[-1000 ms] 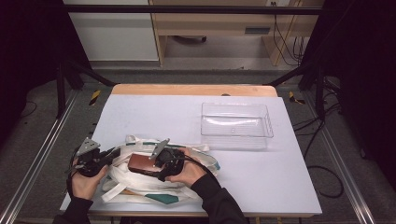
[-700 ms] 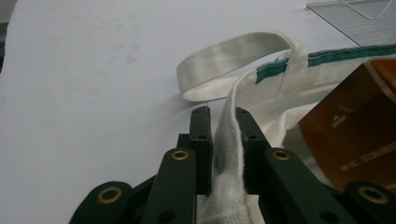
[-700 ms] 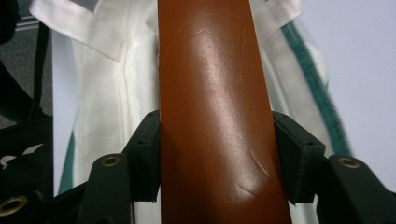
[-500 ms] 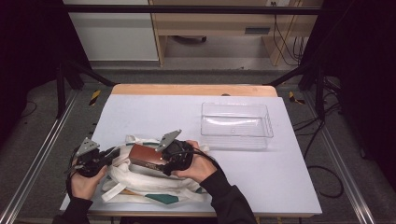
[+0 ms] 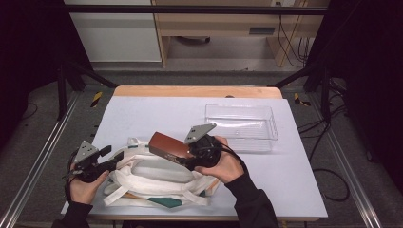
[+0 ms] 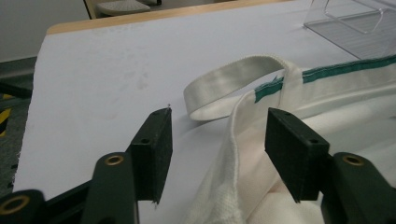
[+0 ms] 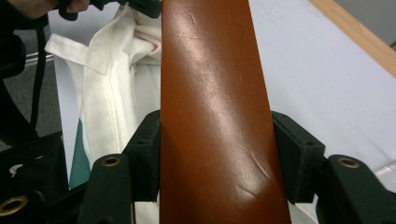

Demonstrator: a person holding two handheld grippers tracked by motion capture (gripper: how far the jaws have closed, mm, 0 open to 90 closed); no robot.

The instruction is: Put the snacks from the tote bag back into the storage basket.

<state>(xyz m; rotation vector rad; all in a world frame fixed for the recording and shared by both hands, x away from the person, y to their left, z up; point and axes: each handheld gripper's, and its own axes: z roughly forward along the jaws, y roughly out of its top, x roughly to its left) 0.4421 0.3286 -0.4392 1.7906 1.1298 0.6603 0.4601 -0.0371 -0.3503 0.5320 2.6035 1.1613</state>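
The glossy brown leather case (image 5: 166,146) sits above the white canvas tote bag with green trim (image 5: 157,178) in the high view, clamped by the right gripper (image 5: 192,154); the left gripper (image 5: 111,161) waits at the bag's left edge, likely to steady the mouth. In the left gripper view, jaws stand apart, empty, straddling a bag strap (image 6: 233,81). In the right gripper view, jaws press both sides of the case (image 7: 215,116).

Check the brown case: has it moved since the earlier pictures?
Yes. The brown case, clamped in the right gripper, has risen out of the bag, toward the clear tray.
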